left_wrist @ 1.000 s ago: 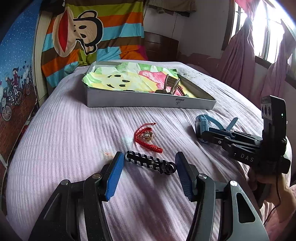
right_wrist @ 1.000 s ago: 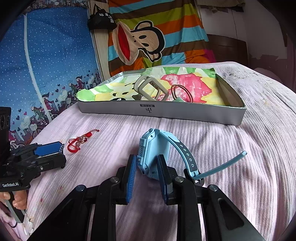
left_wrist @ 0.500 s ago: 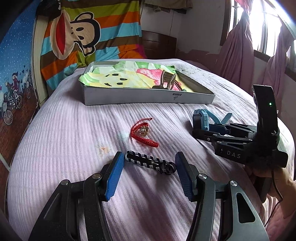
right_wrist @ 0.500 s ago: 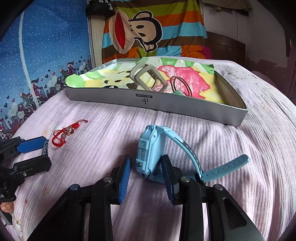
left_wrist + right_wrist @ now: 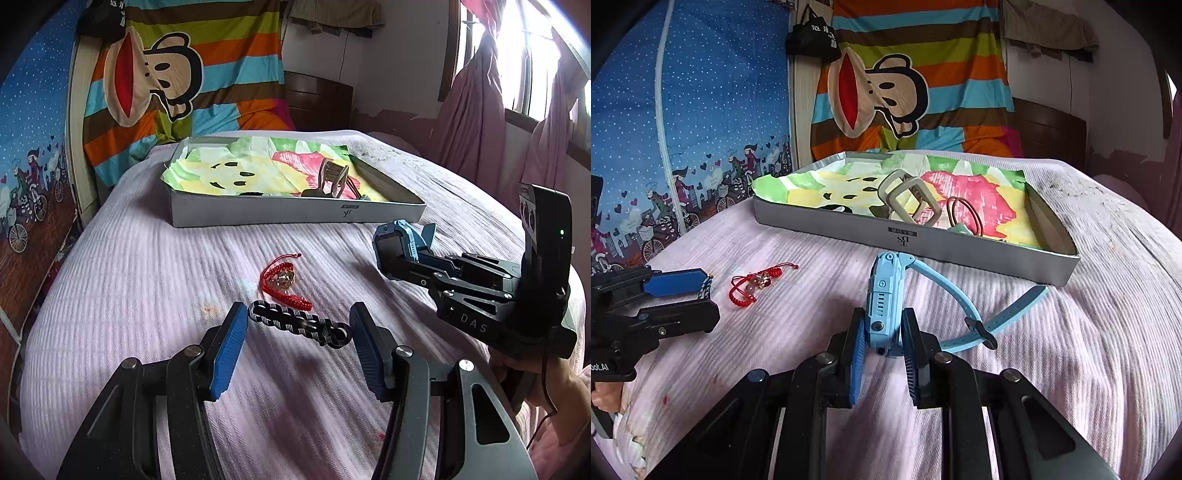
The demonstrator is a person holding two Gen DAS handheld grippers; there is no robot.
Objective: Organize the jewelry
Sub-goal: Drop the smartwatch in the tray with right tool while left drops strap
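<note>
Both wrist cams low & close over bed (image 5: 147, 280), facing headboard; both share tray (image 5: 923, 242) & opposite claw.

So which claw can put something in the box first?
Probably the right claw: its jaws have just been closing and now pinch the blue watch, near the grey box. The left claw is open around the black braided bracelet.

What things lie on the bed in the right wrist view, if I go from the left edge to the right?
Left tongs → red cord bracelet → blue watch, gripped by the right tongs → loose end of the watch strap.
</note>
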